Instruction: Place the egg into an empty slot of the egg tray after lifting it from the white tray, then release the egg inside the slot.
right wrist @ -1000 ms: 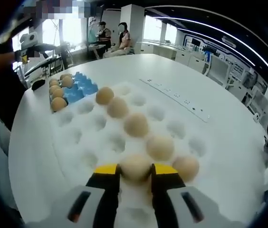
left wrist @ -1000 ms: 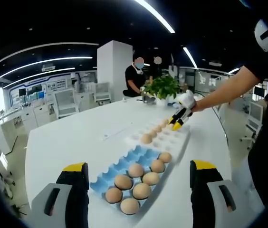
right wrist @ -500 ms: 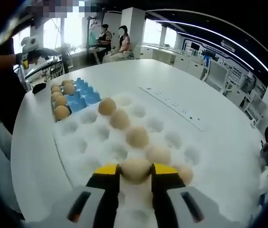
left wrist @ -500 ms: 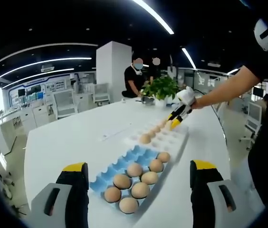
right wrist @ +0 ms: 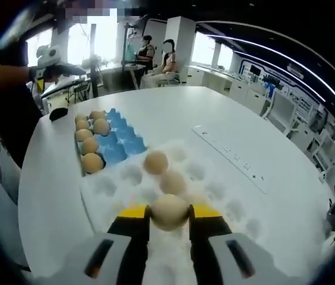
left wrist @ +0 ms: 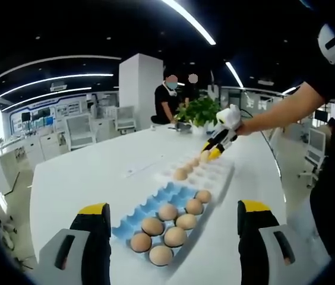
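Note:
My right gripper is shut on a tan egg and holds it above the white tray. Two more eggs sit in that tray's slots. The blue egg tray lies beyond it, with several eggs along its left side and empty slots on the right. In the left gripper view, my left gripper hangs open over the blue egg tray. The white tray lies farther off, and the right gripper hovers above its far end with the egg.
Both trays rest on a long white table. A flat socket strip is set into it beside the white tray. A potted plant and seated people are at the far end. The table edge runs close to the trays.
My right gripper has risen with the egg, so the white tray now lies lower and farther beneath it. The left gripper has stayed still and open.

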### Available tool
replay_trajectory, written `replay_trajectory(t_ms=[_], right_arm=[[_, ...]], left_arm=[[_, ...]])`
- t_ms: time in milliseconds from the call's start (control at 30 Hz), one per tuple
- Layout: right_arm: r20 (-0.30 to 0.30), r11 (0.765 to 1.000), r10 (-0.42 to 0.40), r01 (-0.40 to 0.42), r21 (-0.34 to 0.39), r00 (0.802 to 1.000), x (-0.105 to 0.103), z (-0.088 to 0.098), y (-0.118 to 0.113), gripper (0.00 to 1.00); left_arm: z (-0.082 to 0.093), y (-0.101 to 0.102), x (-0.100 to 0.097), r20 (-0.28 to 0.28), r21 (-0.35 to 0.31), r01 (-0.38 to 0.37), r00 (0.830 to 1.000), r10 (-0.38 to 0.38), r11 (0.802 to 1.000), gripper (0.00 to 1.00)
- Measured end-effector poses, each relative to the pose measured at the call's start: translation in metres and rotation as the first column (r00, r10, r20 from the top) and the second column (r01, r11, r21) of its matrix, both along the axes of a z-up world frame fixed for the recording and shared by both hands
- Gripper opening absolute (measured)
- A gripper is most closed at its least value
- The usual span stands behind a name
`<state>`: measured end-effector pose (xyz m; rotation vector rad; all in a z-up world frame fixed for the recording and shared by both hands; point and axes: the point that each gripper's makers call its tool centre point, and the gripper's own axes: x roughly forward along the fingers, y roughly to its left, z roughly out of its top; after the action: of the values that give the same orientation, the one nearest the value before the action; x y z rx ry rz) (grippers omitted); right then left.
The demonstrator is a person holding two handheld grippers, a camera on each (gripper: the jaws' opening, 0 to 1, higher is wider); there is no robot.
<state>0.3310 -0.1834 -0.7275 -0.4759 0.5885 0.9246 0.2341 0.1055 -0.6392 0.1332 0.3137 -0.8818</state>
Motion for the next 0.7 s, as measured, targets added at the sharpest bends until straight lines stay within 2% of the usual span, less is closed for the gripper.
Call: replay_trajectory(t_ms=[300,700], right_arm=[[0.0,0.996,0.083,-0.083,0.024,0.997,-0.003,0.001,0.056,0.27],[0.003,0.984,0.172,-0.172,0.046,0.985,-0.003,0.0,0.106,0.27]], left_arm=[[0.002,0.01,-0.001,0.003,0.0,-0.008,1.0,0.007,1.0,0.91],[0.003,0.022,-0.006,0.005,-0.001,-0.03,1.0,0.03,1.0,0.91]])
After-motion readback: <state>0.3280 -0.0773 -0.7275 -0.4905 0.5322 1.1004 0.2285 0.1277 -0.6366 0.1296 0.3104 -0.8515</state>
